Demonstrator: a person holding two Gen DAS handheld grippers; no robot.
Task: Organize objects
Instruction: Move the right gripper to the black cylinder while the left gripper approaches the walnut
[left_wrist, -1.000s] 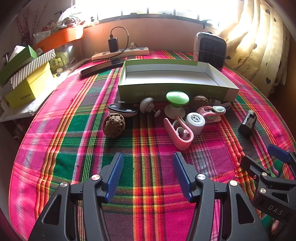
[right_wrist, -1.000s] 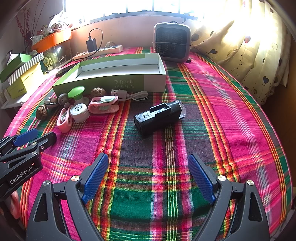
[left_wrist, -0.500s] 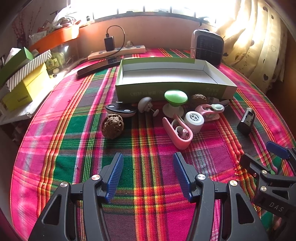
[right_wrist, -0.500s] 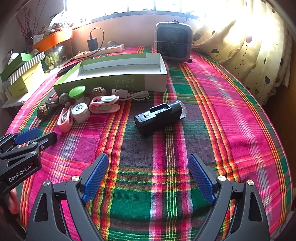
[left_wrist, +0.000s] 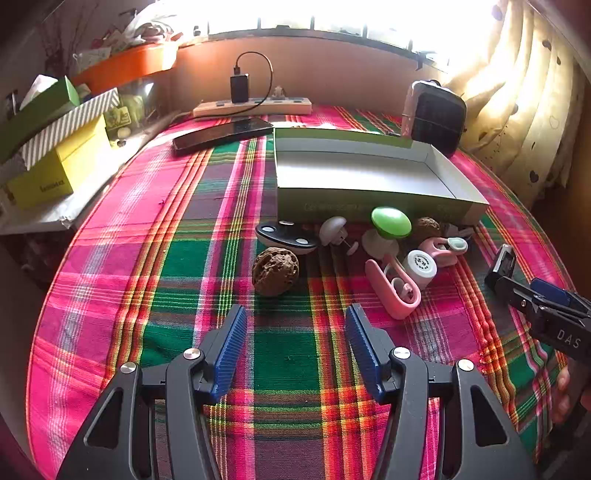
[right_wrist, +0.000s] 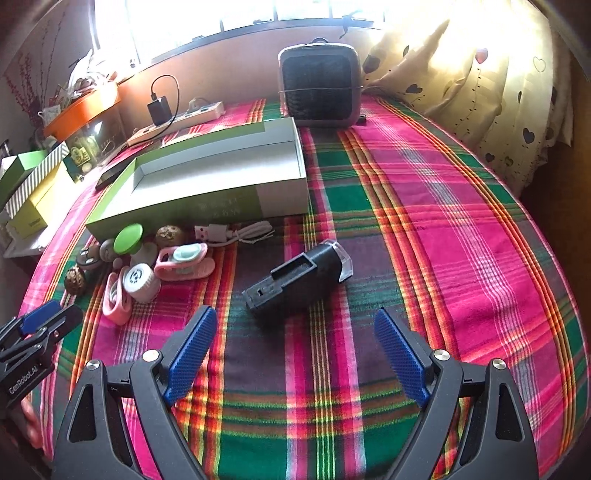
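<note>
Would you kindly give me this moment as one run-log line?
left claw: open, empty, facing walnut | right claw: open, empty, facing black device | green box: empty | items: on cloth

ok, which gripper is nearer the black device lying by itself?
Right. The right gripper is open just short of the black device; the left gripper faces the walnut, well aside.

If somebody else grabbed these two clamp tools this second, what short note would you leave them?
Left gripper: open, holding nothing, facing the wrinkled brown walnut.
Right gripper: open, holding nothing, facing the black box-shaped gadget.
The green-sided cardboard tray has nothing in it. The small items sit on the plaid cloth in front of it.
Done: nothing boxed.
Left: presumably everything goes into the tray.
</note>
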